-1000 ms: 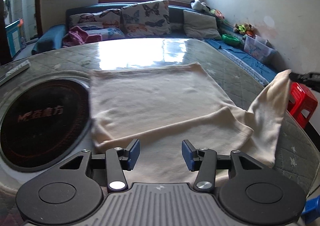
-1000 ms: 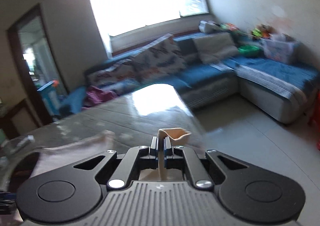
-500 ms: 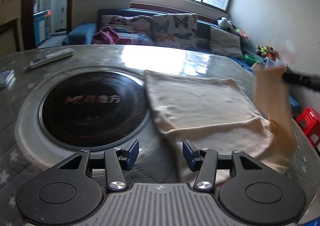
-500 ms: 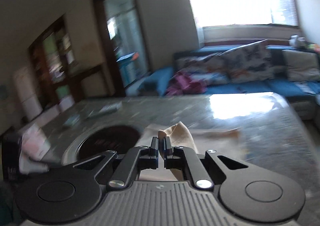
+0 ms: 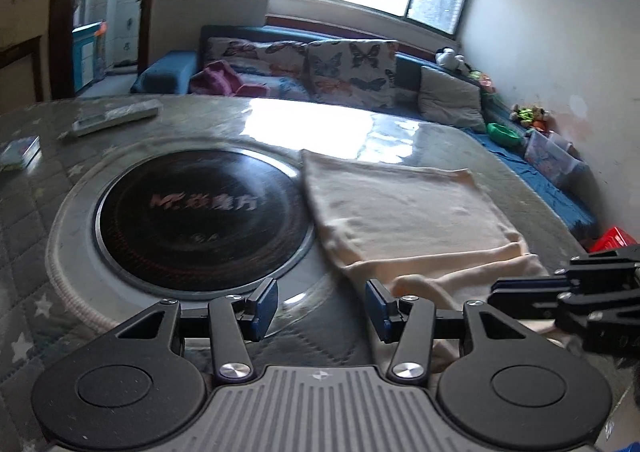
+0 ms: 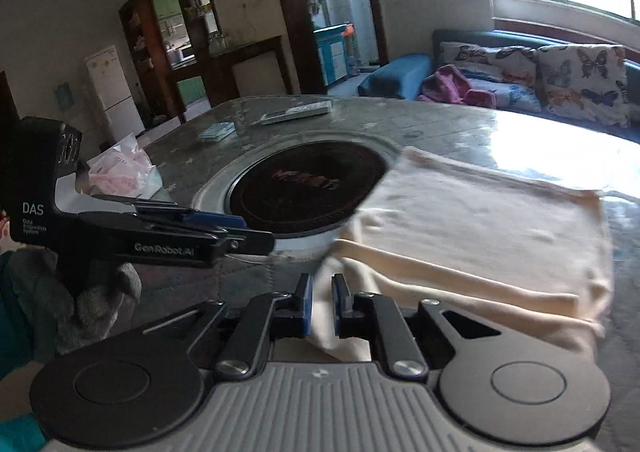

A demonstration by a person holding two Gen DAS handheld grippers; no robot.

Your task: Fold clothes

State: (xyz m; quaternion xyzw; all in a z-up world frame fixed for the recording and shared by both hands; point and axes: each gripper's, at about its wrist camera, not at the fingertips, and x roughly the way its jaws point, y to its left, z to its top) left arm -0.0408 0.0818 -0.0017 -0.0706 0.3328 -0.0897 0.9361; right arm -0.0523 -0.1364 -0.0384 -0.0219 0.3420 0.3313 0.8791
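Observation:
A cream garment (image 5: 404, 203) lies flat on the grey quilted table (image 5: 360, 127), with a folded band along its near edge. My right gripper (image 6: 322, 304) is low over that near edge. Its jaws stand a narrow gap apart with a fold of the cream garment (image 6: 472, 228) filling the gap. In the left wrist view the right gripper (image 5: 500, 288) comes in from the right onto the cloth. My left gripper (image 5: 321, 308) is open and holds nothing, hovering just left of the garment's near corner. From the right wrist it shows side-on as the left gripper (image 6: 256, 232), held by a gloved hand (image 6: 92, 304).
A round black hob (image 5: 196, 219) is set in the table, touching the garment's left edge. A remote (image 5: 116, 117) and a small box (image 5: 18, 149) lie far left, and a plastic bag (image 6: 120, 171) sits at the table's edge. A blue sofa (image 5: 304, 63) and red stool (image 5: 612, 238) stand beyond.
The right gripper has swung the raised sleeve from the far right across and down onto the garment's near edge, and its jaws have parted slightly. The left gripper stayed open and shifted left.

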